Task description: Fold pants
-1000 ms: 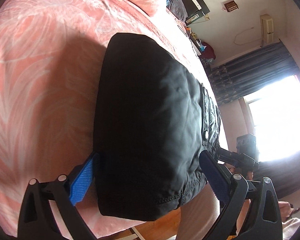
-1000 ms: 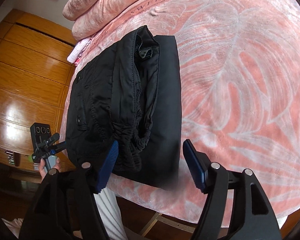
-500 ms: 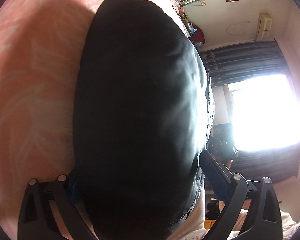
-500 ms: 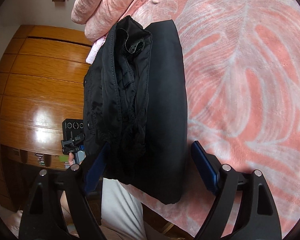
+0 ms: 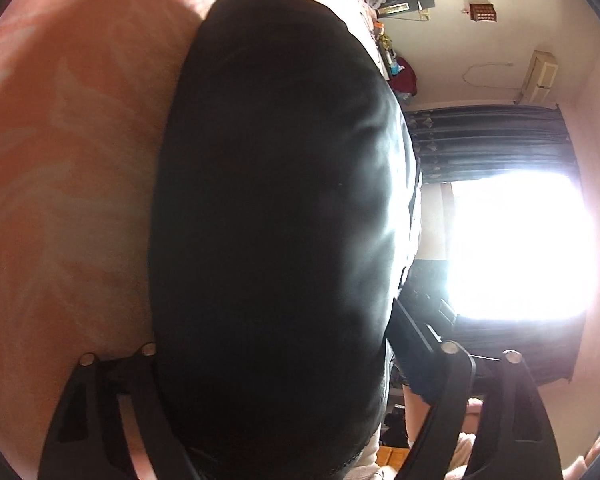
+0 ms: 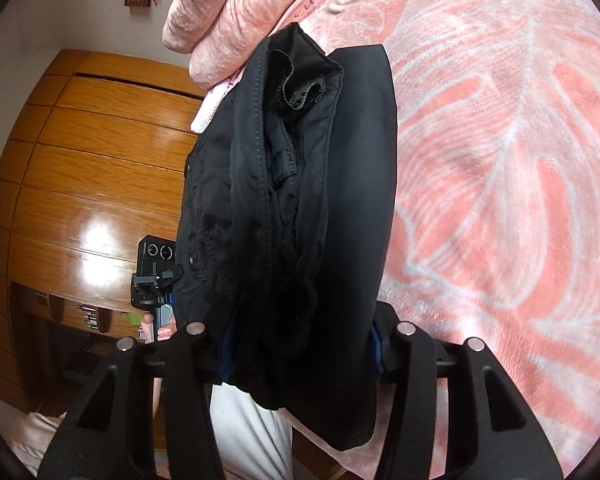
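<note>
The folded black pants (image 5: 276,216) fill the middle of the left wrist view and lie on the pink leaf-patterned bed cover (image 5: 64,184). My left gripper (image 5: 276,360) has its jaws around the near end of the bundle; the fingertips are hidden by cloth. In the right wrist view the pants (image 6: 300,208) show their layered edge with the waistband. My right gripper (image 6: 300,344) is closed in on the near end of the stack, with the blue pads (image 6: 376,350) pressed against the cloth on both sides.
A pink pillow (image 6: 236,12) lies past the far end of the pants. A wooden wardrobe (image 6: 80,184) stands to the left. A bright window (image 5: 516,248) with dark curtains (image 5: 484,140) is to the right. The other gripper's camera (image 6: 156,264) shows beyond the pants.
Both grippers have moved forward onto the near end of the folded pants and their jaws have narrowed on the bundle. The pants now fill more of both views.
</note>
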